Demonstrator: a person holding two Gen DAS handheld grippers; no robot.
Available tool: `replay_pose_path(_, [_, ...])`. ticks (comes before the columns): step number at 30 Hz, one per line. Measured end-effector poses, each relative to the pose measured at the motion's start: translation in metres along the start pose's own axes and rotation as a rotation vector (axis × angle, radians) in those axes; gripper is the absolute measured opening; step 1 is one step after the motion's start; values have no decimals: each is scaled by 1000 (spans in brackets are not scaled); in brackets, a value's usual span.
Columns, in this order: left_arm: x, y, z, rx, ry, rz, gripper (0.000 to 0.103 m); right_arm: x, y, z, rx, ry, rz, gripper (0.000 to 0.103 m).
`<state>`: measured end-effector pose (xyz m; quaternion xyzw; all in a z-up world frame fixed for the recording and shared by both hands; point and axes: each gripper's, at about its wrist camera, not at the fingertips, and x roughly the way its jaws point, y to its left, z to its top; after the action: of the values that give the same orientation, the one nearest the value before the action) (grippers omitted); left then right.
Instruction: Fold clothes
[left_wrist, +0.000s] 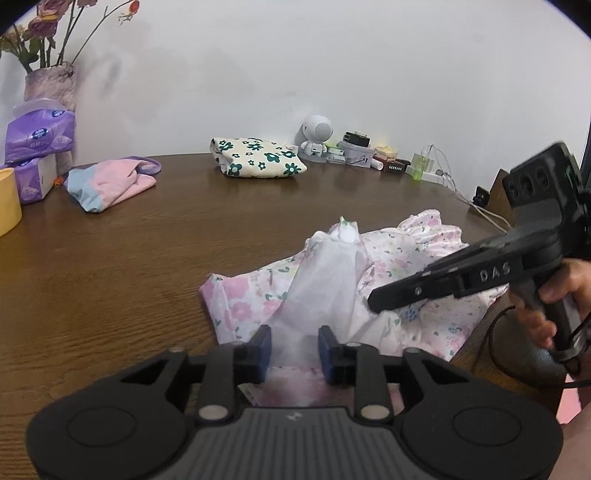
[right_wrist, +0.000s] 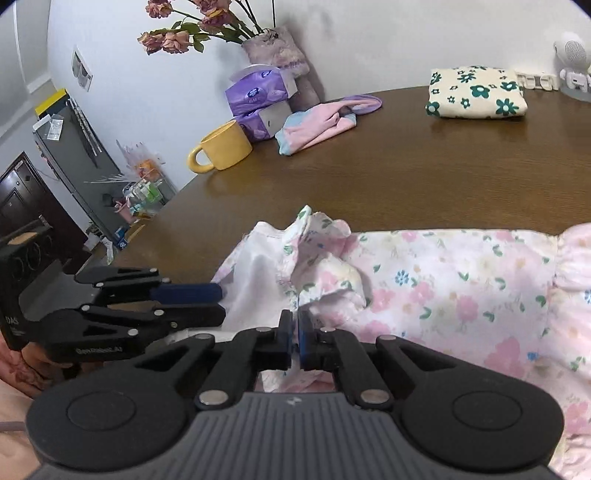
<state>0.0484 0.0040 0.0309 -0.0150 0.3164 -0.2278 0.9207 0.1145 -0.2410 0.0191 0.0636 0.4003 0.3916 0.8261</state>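
The pale pink flower-printed cotton garment (right_wrist: 443, 280) lay crumpled at the near edge of the brown wooden table (left_wrist: 147, 236). The left gripper (left_wrist: 294, 349) stood partly open, white lining cloth running between its blue pads (whether they pressed it could not be told). The right gripper (right_wrist: 294, 332) was closed, pinching a fold of the same garment. Beyond that garment lay a folded cream cloth with green flowers (left_wrist: 258, 158) and a pink-and-blue bundle (left_wrist: 110, 182).

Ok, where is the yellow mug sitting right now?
The yellow mug stands at the table's far left edge in the right wrist view, beside the purple tissue packs.
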Motion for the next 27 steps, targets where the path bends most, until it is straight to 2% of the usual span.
replay_pose_path(4, [-19,5,1,-51,-54,-45,48,-15,8,0,-41,-58,-17,7])
replay_pose_path(6, [-30,11,0,-87,-75,-44,51,-26,17,1,-94,-102,-30,10])
replay_pose_path(9, [-42,23,-2,-146,-79,-22,51,-39,39,5,-227,-151,-39,25])
replay_pose_path(10, [-46,27,-3,-165,-80,-14,51,-36,46,7,-285,-144,-40,34])
replay_pose_path(11, [-50,31,-3,-185,-81,-7,49,-33,54,9,-343,-137,-41,41])
replay_pose_path(12, [-50,33,-5,-185,-69,-3,47,-30,62,11,-401,-129,-42,43])
replay_pose_path(14, [-49,35,-9,-182,-42,2,28,-18,73,15,-482,-92,-49,44])
replay_pose_path(17, [-45,32,-14,-159,-19,-34,13,-4,81,20,-543,-52,-63,44])
replay_pose_path(21, [-33,15,-13,-93,2,-69,10,4,82,23,-532,-37,-85,44])
replay_pose_path(25, [-13,3,-14,-38,56,-45,11,0,79,15,-533,-32,-74,44])
replay_pose_path(27, [-7,2,-15,-31,67,-37,11,-5,83,11,-577,-27,-55,48])
